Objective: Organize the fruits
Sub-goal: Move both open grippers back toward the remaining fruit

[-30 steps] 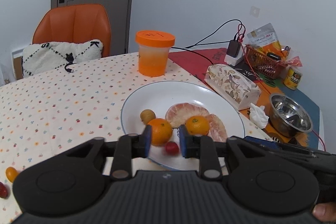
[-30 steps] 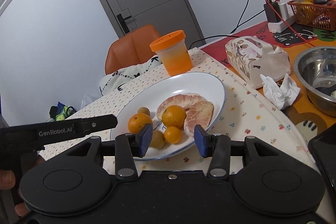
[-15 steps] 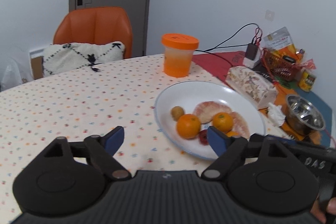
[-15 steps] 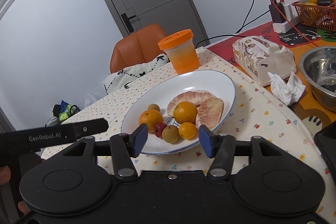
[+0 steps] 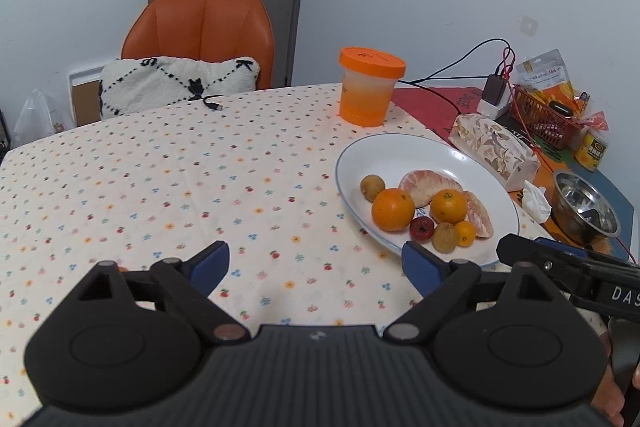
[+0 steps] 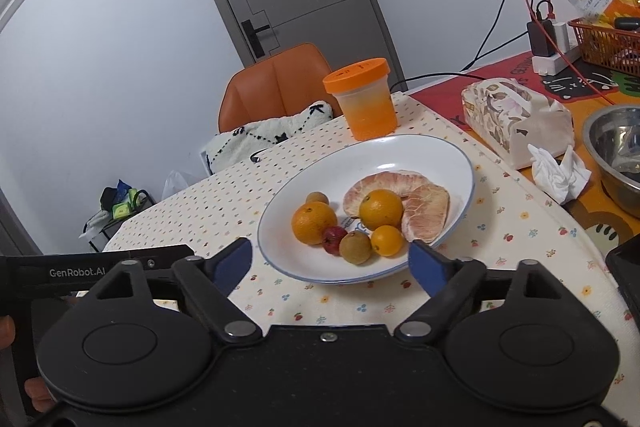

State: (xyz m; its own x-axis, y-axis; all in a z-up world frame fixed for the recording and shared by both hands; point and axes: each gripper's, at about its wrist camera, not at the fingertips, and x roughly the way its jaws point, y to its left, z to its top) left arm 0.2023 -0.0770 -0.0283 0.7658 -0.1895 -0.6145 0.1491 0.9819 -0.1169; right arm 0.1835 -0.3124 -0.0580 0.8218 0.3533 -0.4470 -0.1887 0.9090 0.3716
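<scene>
On plate point(image 6: 448, 155), pomelo wedges point(image 6: 400, 187) crosswise.

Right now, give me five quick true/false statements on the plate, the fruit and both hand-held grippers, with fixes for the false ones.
1. The left hand-held gripper is shut on a small red fruit. False: it is open and holds nothing; the small red fruit lies on the white plate.
2. Two pomelo segments lie on the plate. True.
3. The orange-lidded cup lies tipped over on the plate. False: it stands upright on the tablecloth, behind the plate.
4. The right hand-held gripper is open and empty. True.
5. The steel bowl holds the oranges. False: both oranges sit on the plate.
</scene>
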